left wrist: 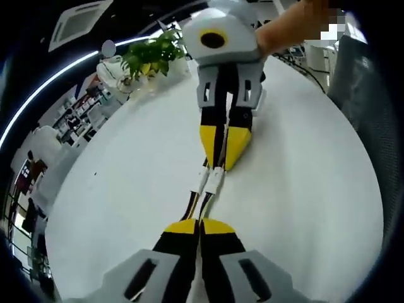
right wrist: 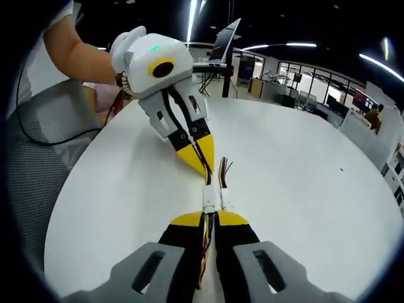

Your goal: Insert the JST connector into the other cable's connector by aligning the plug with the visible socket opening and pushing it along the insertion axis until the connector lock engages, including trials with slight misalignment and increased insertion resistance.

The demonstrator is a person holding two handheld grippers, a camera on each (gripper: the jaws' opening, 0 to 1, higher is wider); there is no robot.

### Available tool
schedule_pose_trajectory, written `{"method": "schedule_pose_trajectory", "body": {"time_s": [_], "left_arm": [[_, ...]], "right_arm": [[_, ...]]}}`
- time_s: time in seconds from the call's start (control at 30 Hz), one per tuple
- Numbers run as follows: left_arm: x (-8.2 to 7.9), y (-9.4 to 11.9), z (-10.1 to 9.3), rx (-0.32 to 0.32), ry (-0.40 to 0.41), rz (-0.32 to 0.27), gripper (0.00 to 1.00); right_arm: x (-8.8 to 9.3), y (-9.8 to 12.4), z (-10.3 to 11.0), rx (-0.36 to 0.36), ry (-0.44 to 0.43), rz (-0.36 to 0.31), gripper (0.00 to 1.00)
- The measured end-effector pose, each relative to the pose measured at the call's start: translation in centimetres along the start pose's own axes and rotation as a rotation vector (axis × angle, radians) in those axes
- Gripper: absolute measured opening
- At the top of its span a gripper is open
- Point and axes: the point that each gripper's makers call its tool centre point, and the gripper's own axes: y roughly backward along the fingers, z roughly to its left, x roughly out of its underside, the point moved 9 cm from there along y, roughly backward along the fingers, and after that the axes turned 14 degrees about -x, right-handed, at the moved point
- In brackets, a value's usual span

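White connectors [left wrist: 213,182] meet over table [left wrist: 126,183]; left tool [left wrist: 199,224], right tool [right wrist: 211,218] each clamped on cable.

Right hand-held gripper [right wrist: 210,218] pinches white connector [right wrist: 209,201]; left hand-held gripper [right wrist: 203,165] clamps opposite cable

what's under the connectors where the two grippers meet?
Bare white table lies under the two white connectors, which sit side by side between the yellow tips of the left gripper and right gripper. Whether they touch the table or are mated can't be seen.

Bright ceiling strip lights [right wrist: 192,19], sharp centre, fisheye-bent edges.
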Motion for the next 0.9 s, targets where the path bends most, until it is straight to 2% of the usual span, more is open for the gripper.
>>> {"method": "schedule_pose_trajectory", "body": {"time_s": [0.13, 0.23, 0.7, 0.9], "left_arm": [[0.09, -0.02, 0.00, 0.001, 0.006, -0.004, 0.00], [0.08, -0.04, 0.13, -0.002, 0.041, 0.006, 0.00], [0.23, 0.64, -0.18, 0.006, 0.044, 0.016, 0.00], [0.07, 0.77, -0.48, 0.022, 0.093, 0.013, 0.01]], "right_arm": [[0.18, -0.09, -0.13, -0.006, -0.012, -0.004, 0.04], [0.28, -0.25, -0.06, -0.005, -0.011, 0.009, 0.04], [0.28, -0.11, 0.02, -0.010, -0.020, 0.008, 0.04], [0.17, -0.19, 0.20, -0.009, -0.002, 0.015, 0.05]]}}
